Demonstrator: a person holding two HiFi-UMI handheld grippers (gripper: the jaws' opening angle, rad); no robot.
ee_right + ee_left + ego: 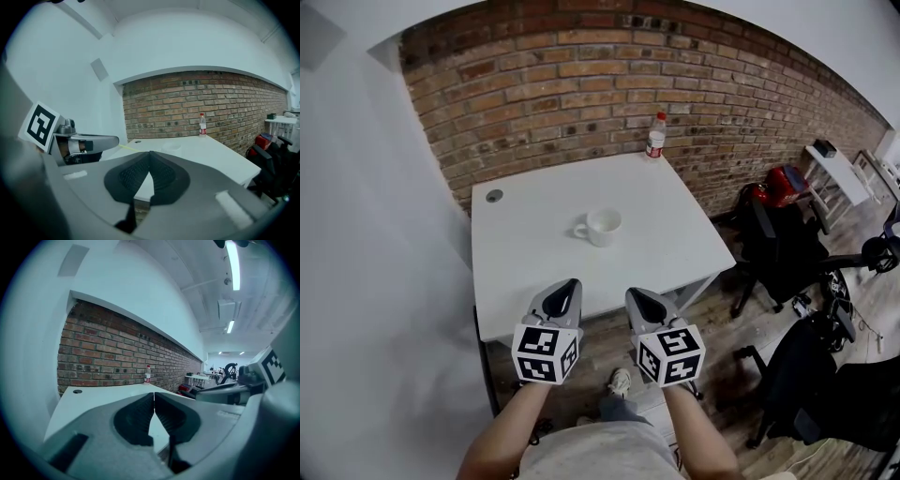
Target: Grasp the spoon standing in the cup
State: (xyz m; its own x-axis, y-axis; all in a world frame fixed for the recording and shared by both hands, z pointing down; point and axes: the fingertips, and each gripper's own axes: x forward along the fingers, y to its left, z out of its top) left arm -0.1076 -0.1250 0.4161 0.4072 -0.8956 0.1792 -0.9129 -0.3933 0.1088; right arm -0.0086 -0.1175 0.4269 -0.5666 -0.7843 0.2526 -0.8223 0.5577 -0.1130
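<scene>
A white cup (600,226) with its handle to the left stands near the middle of the white table (534,281). No spoon shows in it in any view. In the right gripper view the cup (171,146) is a small pale shape on the tabletop beyond the jaws. My left gripper (567,285) (154,394) and right gripper (636,294) (150,153) hover side by side over the table's near edge, well short of the cup. Both are shut with nothing between the jaws.
A plastic bottle with a red cap (655,137) stands at the table's far edge against the brick wall (609,84). A round cable hole (494,196) sits at the far left corner. Black office chairs (778,239) and a red bag (780,185) crowd the floor to the right.
</scene>
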